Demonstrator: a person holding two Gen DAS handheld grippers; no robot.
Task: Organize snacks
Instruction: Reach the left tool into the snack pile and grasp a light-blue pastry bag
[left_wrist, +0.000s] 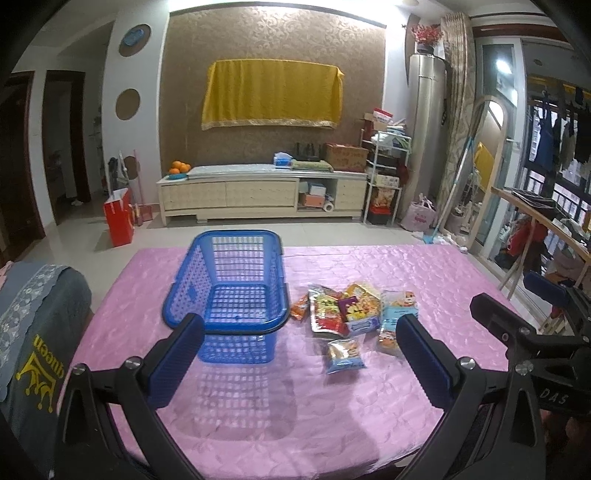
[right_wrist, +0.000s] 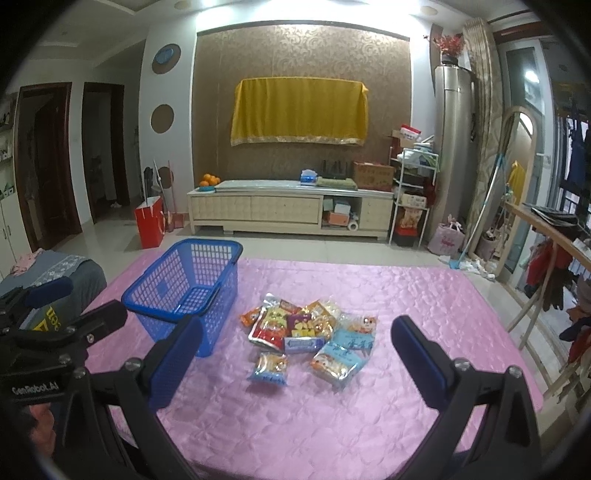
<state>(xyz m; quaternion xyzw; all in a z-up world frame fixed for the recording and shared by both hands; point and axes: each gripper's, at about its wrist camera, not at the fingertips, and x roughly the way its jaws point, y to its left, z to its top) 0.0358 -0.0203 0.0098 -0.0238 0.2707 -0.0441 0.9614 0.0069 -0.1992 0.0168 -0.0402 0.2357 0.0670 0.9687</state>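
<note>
We see the snacks (right_wrist: 310, 332) lying in a loose pile on the pink tablecloth (right_wrist: 424, 295), several packets overlapping one another, with a small blue-and-yellow packet (right_wrist: 269, 368) lying at the near edge of the pile, just apart from it. Just to the left of the pile stands the blue basket (right_wrist: 184, 284), upright, its lattice walls and floor showing nothing inside; a dark handle (left_wrist: 258, 329) lies folded along its near rim. From the left wrist view we find the same basket (left_wrist: 229, 280) empty, with the snacks (left_wrist: 351, 310) beside it to the right. Our left gripper (left_wrist: 299, 354) hovers above the cloth before the basket, its blue pads spread wide and holding nothing. Our right gripper (right_wrist: 295, 354) hangs in front of the pile, its fingers likewise wide apart and empty. Beyond the table we see a low cabinet (right_wrist: 288, 210) against the wall, with a plate of oranges (right_wrist: 209, 181) on its left end, and a yellow cloth (right_wrist: 299, 110) hanging above it.
</note>
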